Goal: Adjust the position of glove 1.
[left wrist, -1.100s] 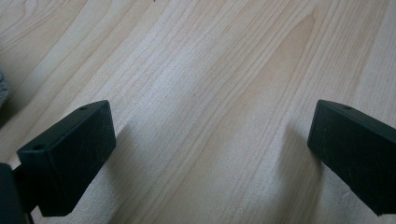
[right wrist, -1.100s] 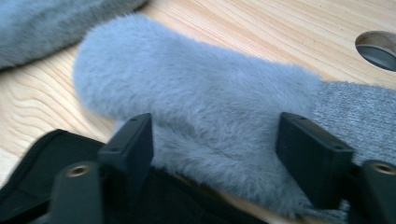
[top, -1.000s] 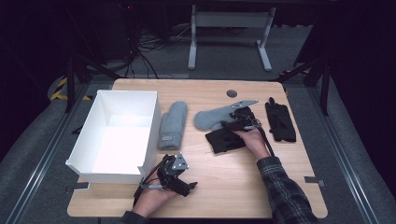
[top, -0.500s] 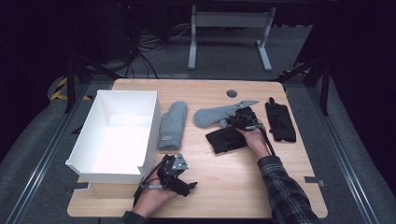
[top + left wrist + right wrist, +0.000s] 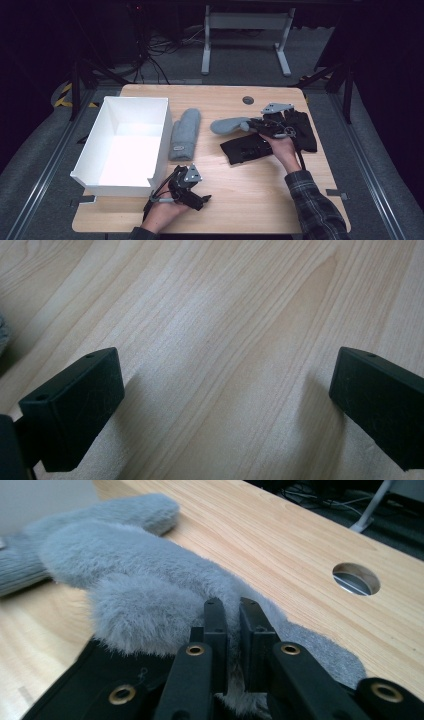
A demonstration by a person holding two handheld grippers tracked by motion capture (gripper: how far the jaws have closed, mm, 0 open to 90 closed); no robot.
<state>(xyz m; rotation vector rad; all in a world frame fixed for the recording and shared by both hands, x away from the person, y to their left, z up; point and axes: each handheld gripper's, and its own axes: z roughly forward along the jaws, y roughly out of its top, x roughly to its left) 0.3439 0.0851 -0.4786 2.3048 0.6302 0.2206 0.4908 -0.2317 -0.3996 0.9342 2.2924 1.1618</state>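
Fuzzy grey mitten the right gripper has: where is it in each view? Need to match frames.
High view: fuzzy grey mitten right of centre, at the right gripper, above a black glove.
Left gripper view: not in it.
Right gripper view: fuzzy grey mitten centre-left, pinched between the shut jaws.
Shared landmark: round table hole.
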